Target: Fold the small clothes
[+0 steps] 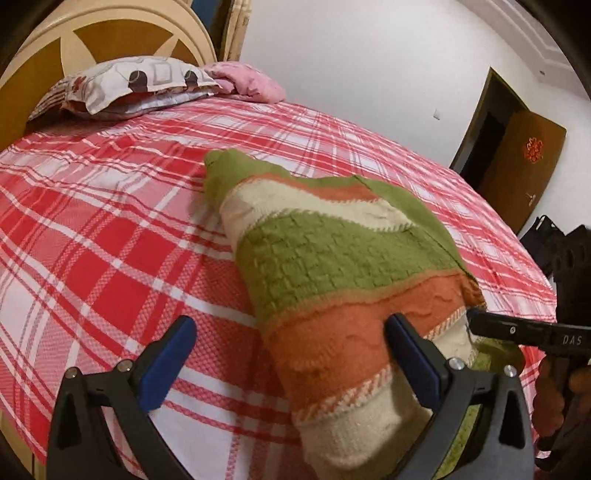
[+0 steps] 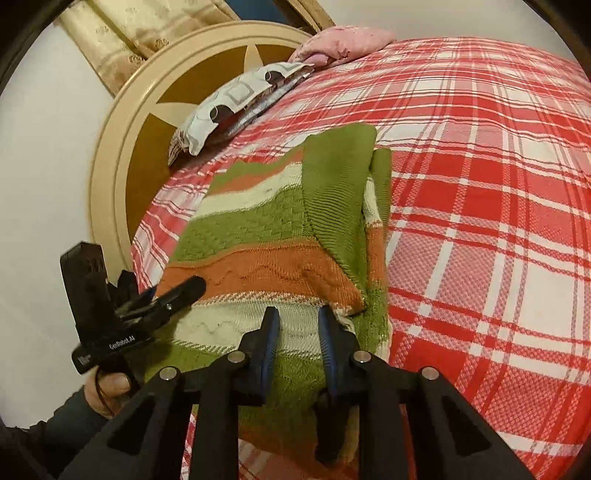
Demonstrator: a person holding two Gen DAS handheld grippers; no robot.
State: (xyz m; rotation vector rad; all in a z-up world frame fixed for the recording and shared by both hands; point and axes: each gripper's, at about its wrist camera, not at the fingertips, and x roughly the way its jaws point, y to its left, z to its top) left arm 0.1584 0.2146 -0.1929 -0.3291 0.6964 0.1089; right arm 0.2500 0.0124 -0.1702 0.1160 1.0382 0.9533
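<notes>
A knit sweater [image 1: 332, 266] striped in green, orange and cream lies folded lengthways on the red plaid bed [image 1: 110, 240]. A green sleeve [image 2: 340, 192] is laid over its body. My left gripper [image 1: 291, 323] is open wide at the sweater's near end. One of its fingers [image 1: 173, 350] is over the sheet and the other rests on the orange band. In the right wrist view my right gripper [image 2: 298, 321] stands narrow on the sweater [image 2: 258, 236], with cream and green knit bunched between its pads. The left gripper [image 2: 166, 295] shows at the sweater's left edge. The right gripper [image 1: 480, 323] reaches the hem.
A patterned pillow [image 1: 129, 85] and a pink cloth [image 1: 247, 79] lie by the round headboard [image 1: 122, 33]. A brown door [image 1: 517, 162] and a dark bag [image 1: 546, 236] stand beyond the bed's right side. Plaid sheet [image 2: 480, 221] spreads right of the sweater.
</notes>
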